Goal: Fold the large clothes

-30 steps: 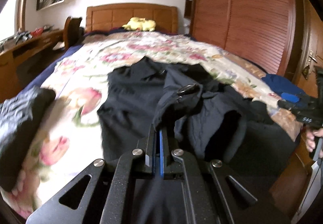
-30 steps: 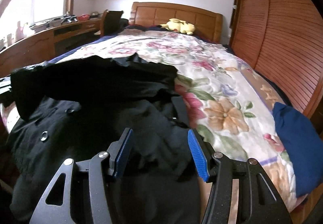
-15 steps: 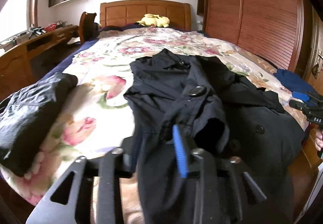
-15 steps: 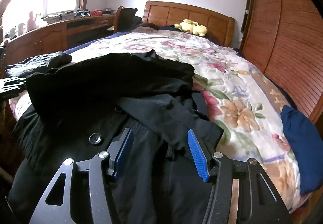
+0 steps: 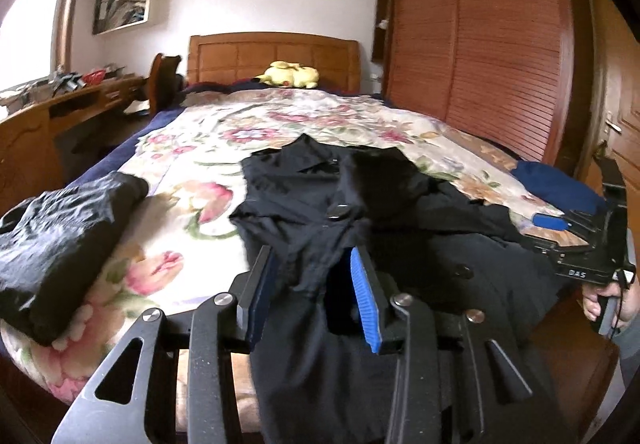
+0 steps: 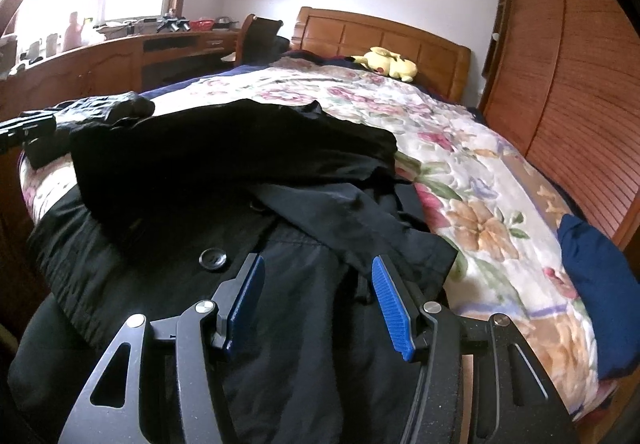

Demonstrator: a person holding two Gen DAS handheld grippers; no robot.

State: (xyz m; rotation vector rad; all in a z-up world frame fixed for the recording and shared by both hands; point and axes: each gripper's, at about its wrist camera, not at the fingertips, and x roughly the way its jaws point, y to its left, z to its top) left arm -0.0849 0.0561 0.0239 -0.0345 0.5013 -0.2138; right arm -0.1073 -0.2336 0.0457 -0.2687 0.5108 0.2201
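Observation:
A large black coat [image 5: 392, 228] with round buttons lies on the floral bedspread [image 5: 192, 228], its lower part hanging over the foot of the bed. One sleeve is folded across its front [image 6: 240, 148]. My left gripper [image 5: 312, 264] is open, its blue pads either side of loose coat fabric without pinching it. My right gripper [image 6: 316, 272] is open and empty just above the coat [image 6: 304, 308], near a big button [image 6: 213, 258]. The right gripper also shows at the right edge of the left wrist view [image 5: 576, 244].
A folded black garment [image 5: 60, 244] lies on the bed's left corner. A folded blue garment [image 6: 600, 296] lies at the right edge. A yellow plush toy [image 5: 290, 74] sits by the headboard. A wooden desk stands to the left, a slatted wardrobe [image 5: 500, 44] to the right.
My left gripper was shut on the coat sleeve, has opened and let it drop onto the coat, and has drawn back. The right gripper stayed open and shifted slightly over the coat.

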